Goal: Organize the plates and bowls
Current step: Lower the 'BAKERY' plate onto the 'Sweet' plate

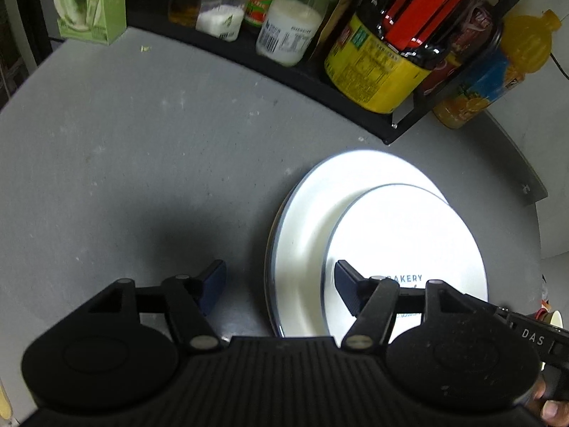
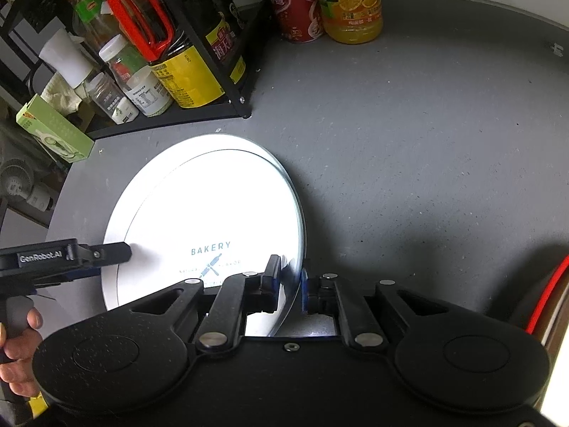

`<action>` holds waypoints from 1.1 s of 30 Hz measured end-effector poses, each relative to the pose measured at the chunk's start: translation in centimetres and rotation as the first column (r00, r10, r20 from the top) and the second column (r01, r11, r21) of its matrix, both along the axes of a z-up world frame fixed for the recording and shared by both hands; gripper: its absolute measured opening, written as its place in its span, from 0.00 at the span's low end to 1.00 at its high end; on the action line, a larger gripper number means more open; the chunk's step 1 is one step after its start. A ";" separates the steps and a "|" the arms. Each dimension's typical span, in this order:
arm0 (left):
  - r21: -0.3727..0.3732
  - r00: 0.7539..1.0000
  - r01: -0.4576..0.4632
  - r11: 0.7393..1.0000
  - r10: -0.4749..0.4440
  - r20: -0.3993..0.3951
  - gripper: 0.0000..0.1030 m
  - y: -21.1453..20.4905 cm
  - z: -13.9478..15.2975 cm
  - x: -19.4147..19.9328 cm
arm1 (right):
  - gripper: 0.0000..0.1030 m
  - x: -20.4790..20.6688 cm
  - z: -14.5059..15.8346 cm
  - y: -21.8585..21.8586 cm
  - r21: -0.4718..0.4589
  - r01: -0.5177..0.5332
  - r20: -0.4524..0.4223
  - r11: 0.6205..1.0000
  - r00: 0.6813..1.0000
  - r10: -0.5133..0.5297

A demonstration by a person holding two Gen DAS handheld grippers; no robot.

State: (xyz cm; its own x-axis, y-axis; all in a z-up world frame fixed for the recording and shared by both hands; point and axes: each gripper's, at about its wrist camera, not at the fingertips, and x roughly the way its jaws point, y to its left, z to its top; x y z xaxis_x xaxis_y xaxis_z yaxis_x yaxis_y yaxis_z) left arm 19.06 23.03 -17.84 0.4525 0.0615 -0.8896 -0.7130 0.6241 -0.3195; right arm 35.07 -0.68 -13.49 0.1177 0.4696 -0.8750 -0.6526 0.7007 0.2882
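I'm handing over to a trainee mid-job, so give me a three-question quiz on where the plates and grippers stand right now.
1. True or false: the right gripper has its fingers closed on the rim of the large white round plate.
2. Multiple choice: the smaller white plate printed BAKERY is A) lying on the large white round plate, B) standing in the black wire rack, C) lying alone on the grey tabletop.
3. Fill in: the left gripper is ____, with one finger over the grey tabletop and the other over the plates.

Key: 1 true; 2 A; 3 open.
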 end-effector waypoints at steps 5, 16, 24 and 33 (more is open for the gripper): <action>0.003 1.000 0.009 1.000 -0.009 0.018 0.54 -0.1 -0.9 0.1 | 0.16 -0.1 -0.5 0.0 -0.004 -0.004 -0.011 1.000 1.000 0.004; 0.000 0.998 -0.017 1.000 0.017 0.055 0.42 0.6 -0.7 -0.3 | 0.24 -0.7 -1.3 0.4 -0.013 -0.007 -0.032 1.000 0.999 0.007; 0.002 0.997 -0.047 0.999 0.047 0.062 0.41 1.0 -0.6 -0.6 | 0.31 -0.9 -1.5 0.9 -0.012 -0.016 -0.027 1.000 1.000 0.016; -0.011 0.997 -0.063 0.998 0.064 0.045 0.43 1.1 -0.5 -0.1 | 0.31 -0.4 -1.3 0.7 -0.022 0.031 -0.056 0.999 0.998 -0.032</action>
